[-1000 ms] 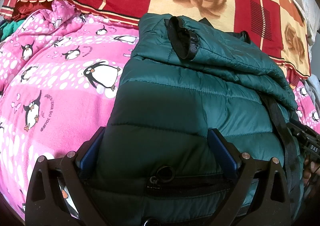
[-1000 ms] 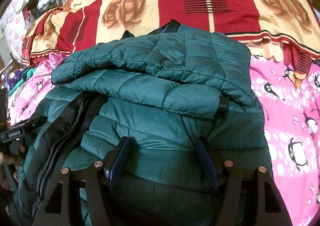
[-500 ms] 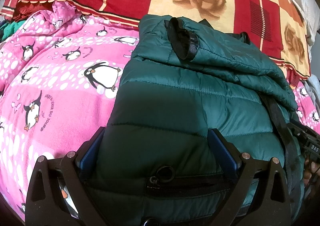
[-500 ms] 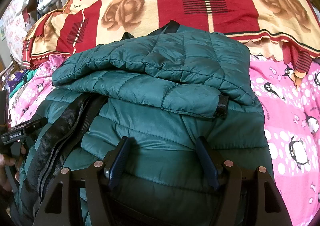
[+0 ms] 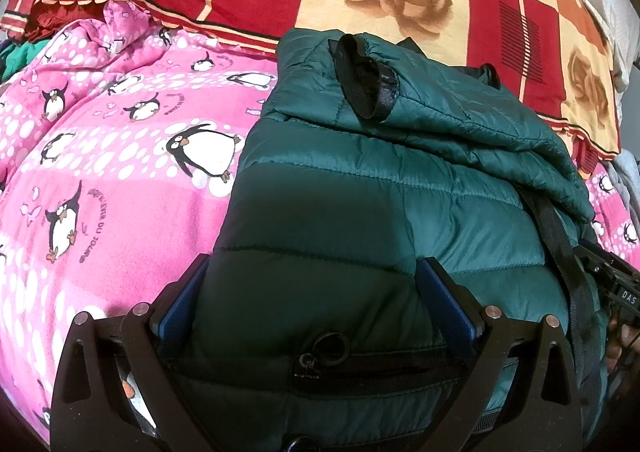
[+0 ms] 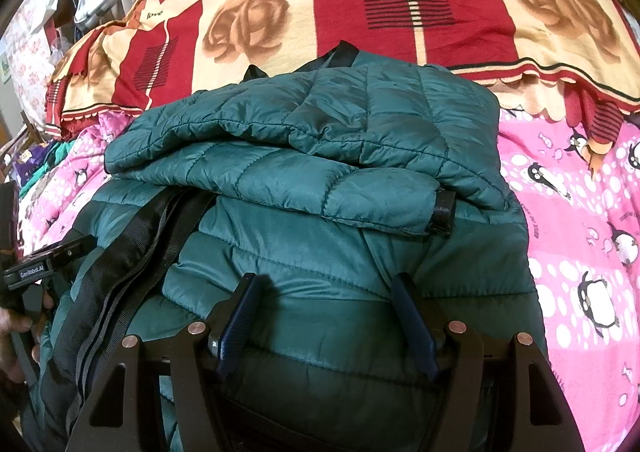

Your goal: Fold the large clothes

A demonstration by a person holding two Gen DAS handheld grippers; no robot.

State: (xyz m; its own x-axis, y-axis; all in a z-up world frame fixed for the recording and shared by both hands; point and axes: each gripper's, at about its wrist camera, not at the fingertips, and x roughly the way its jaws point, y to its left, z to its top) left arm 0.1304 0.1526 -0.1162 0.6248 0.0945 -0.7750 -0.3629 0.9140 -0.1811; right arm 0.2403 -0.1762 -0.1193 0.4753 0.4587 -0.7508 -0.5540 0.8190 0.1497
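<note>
A dark green quilted jacket [image 5: 400, 192] lies folded on the bed, and both sleeves are laid across its body. One black cuff [image 5: 366, 80] faces me in the left wrist view. The other cuff [image 6: 444, 210] sits at the right in the right wrist view. My left gripper [image 5: 312, 300] stands wide, with the jacket's near edge and its zip pocket packed between the blue pads. My right gripper [image 6: 326, 316] is set the same way, its pads sunk into the puffy fabric [image 6: 320, 244] on either side of a bulge. The black front zip band [image 6: 120, 252] runs down between the two grippers.
A pink penguin blanket [image 5: 100, 192] lies under the jacket and shows again at the right [image 6: 580, 252]. A red and cream rose blanket [image 6: 320, 12] covers the bed behind. A hand [image 6: 16, 328] holds the left tool's handle. Bags and clutter [image 6: 92, 0] stand far back left.
</note>
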